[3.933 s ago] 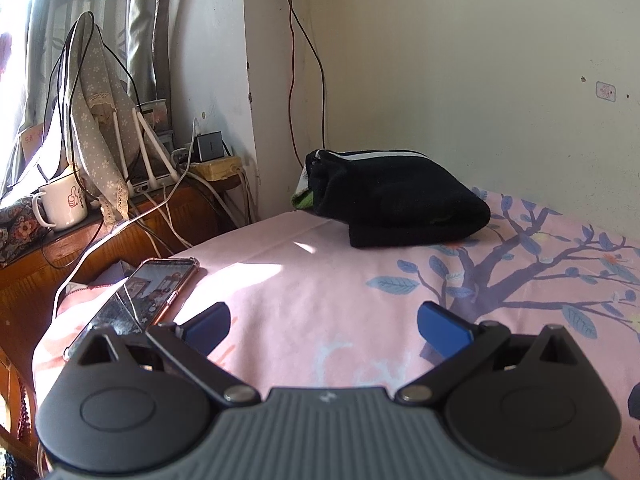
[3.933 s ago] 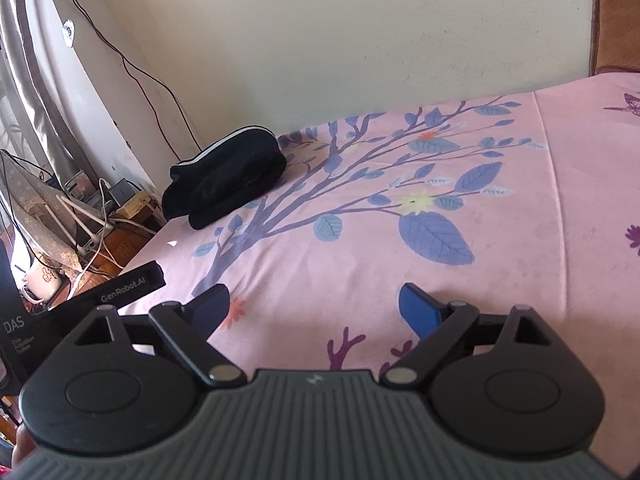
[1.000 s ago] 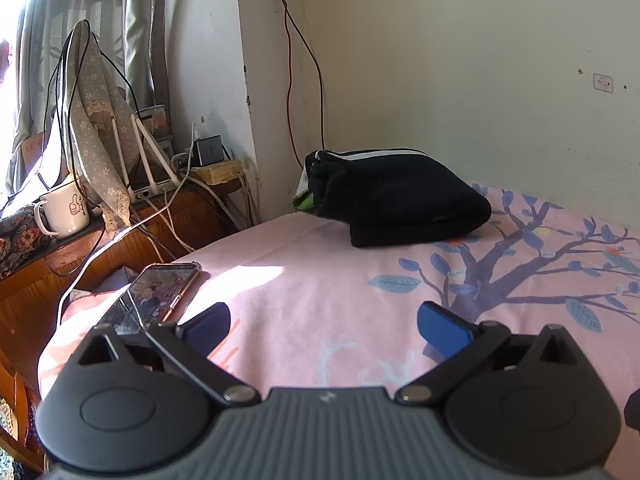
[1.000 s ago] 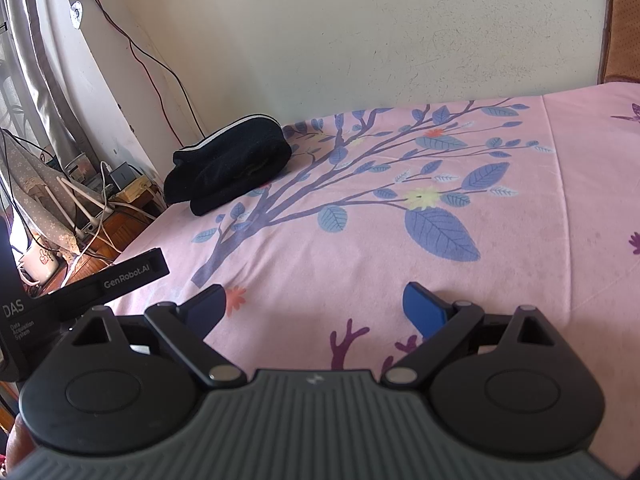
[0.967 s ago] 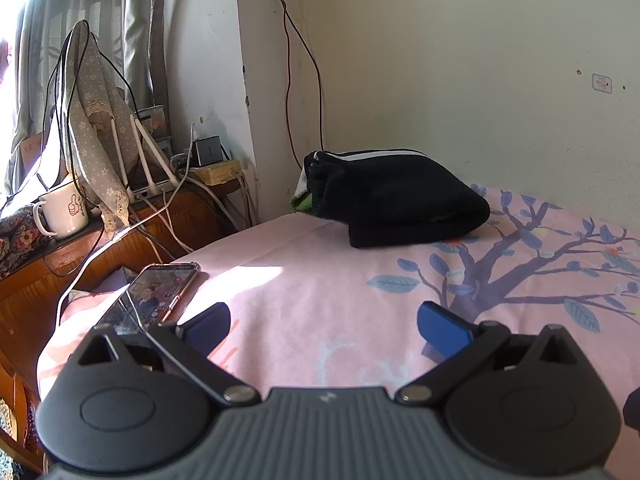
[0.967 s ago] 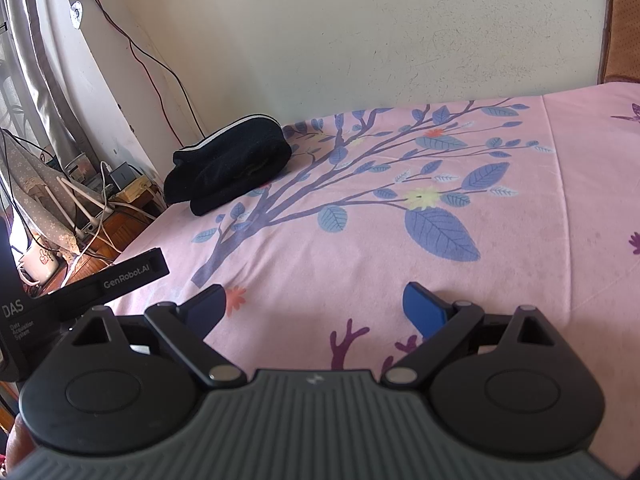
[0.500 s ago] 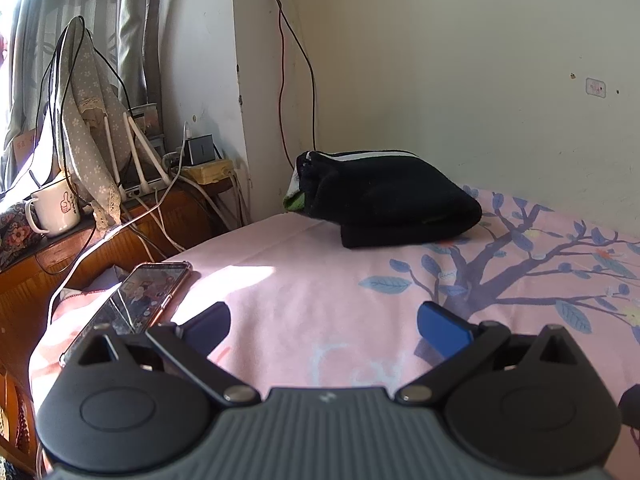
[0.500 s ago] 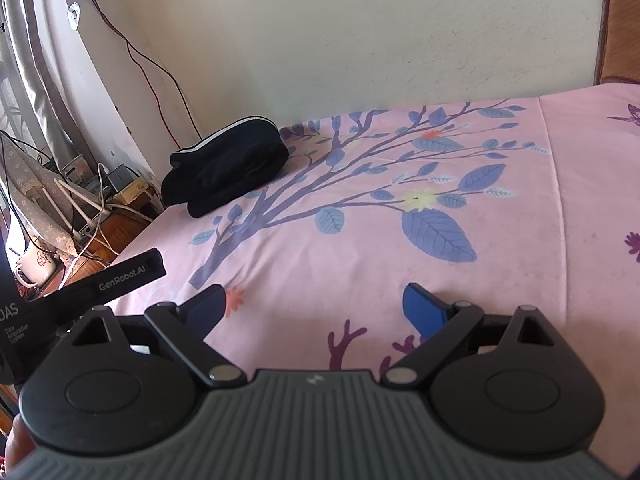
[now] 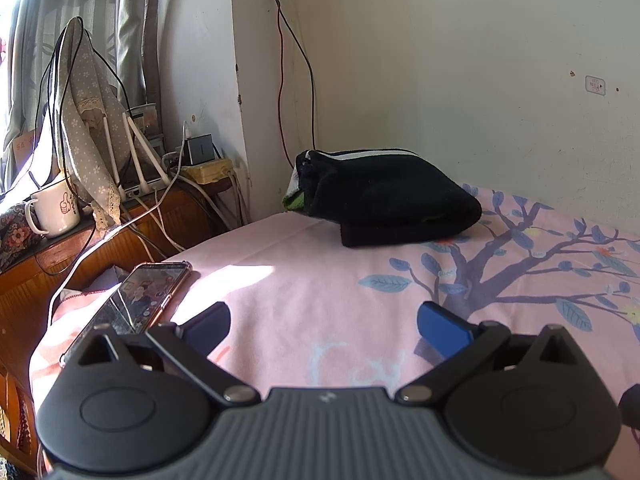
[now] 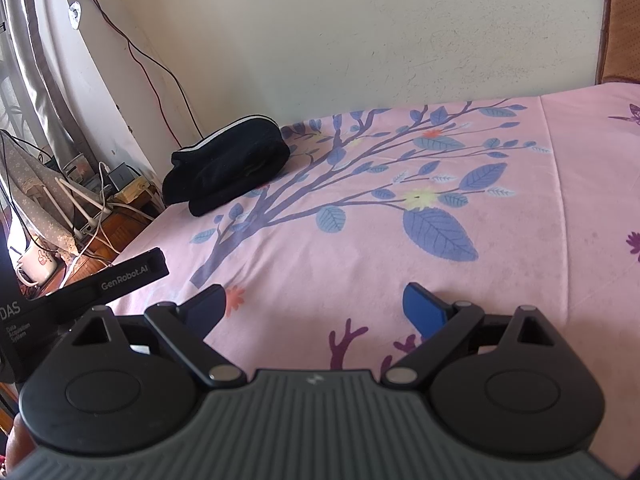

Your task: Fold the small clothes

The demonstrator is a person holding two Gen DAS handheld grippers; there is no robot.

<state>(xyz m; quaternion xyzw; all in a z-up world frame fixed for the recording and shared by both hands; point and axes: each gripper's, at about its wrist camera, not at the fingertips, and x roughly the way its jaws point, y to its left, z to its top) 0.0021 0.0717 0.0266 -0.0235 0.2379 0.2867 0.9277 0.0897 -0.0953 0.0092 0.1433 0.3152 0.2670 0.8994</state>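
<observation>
We are holding the left gripper [image 9: 324, 322] low over the bed [image 9: 304, 280], its fingers [image 9: 442, 326] spread apart and gripping nothing, a phone [image 9: 140, 300] lying just to their left. Folded black clothes [image 9: 384, 208] are sitting at the bed's far corner by the wall. Our right gripper [image 10: 316, 308] is hovering likewise, fingers [image 10: 424, 310] apart and empty, well short of the clothes [image 10: 228, 168].

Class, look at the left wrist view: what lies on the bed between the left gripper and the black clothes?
Only bare pink sheet with a sunlit patch. The left gripper is open and empty, the black clothes lie beyond, and the phone lies off to the side.
</observation>
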